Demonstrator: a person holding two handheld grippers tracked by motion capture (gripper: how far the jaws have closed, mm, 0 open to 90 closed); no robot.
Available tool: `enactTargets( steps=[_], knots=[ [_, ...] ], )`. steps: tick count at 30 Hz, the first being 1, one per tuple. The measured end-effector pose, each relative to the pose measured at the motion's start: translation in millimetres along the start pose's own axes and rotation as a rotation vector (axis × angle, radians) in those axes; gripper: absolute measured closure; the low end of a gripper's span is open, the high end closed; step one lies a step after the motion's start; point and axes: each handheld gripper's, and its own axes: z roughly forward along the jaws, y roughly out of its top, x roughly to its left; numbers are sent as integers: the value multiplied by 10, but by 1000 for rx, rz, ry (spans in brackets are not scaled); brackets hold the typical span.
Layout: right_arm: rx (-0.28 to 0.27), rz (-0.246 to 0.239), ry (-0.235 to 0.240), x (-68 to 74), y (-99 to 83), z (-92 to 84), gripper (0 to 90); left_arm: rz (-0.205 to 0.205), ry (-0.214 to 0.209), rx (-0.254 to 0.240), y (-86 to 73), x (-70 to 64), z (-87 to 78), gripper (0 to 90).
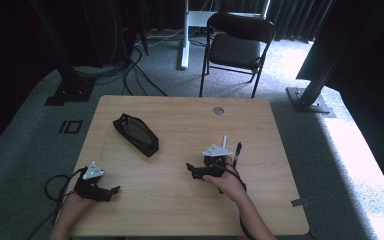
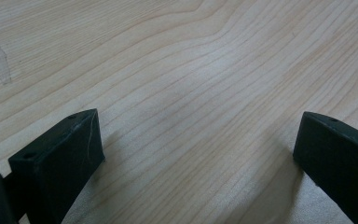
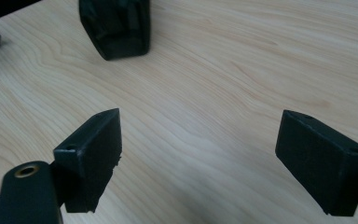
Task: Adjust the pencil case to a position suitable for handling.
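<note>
Jaws apart, pouch (image 3: 115,27) well ahead

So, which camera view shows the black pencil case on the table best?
The high view shows the black pencil case best: the whole case lies slantwise on the table, apart from both grippers. The right gripper view catches one blurred end of it at the top, beyond the open jaws. The left gripper view looks at bare wood.

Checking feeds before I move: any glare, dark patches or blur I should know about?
High view: sunlight blows out the floor right of the table, the surroundings fall near-black, the black pouch shows little detail. Left gripper view: the close black jaws are slightly soft, the wood grain sharp. Right gripper view: the pouch at the top is blurred and dark.
</note>
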Motion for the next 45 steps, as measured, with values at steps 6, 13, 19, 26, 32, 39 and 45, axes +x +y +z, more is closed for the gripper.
enactTargets(
  steps=[6,13,19,26,32,39,45],
  knots=[
    [-16,-26,45,167,187,198,142,0,0,0,0,0,0,16],
    [-26,-63,76,366,385,392,154,0,0,0,0,0,0,16],
    [-22,-55,119,495,501,539,218,1,0,0,0,1,0,16],
    [-27,-106,133,609,583,710,330,0,0,0,0,0,0,16],
    [-23,-134,119,608,601,836,399,0,0,0,0,0,0,16],
    [-3,-147,110,611,642,1027,505,0,0,0,0,0,0,16],
    [15,-111,117,572,695,1097,632,0,0,0,0,0,0,16]
  ],
)
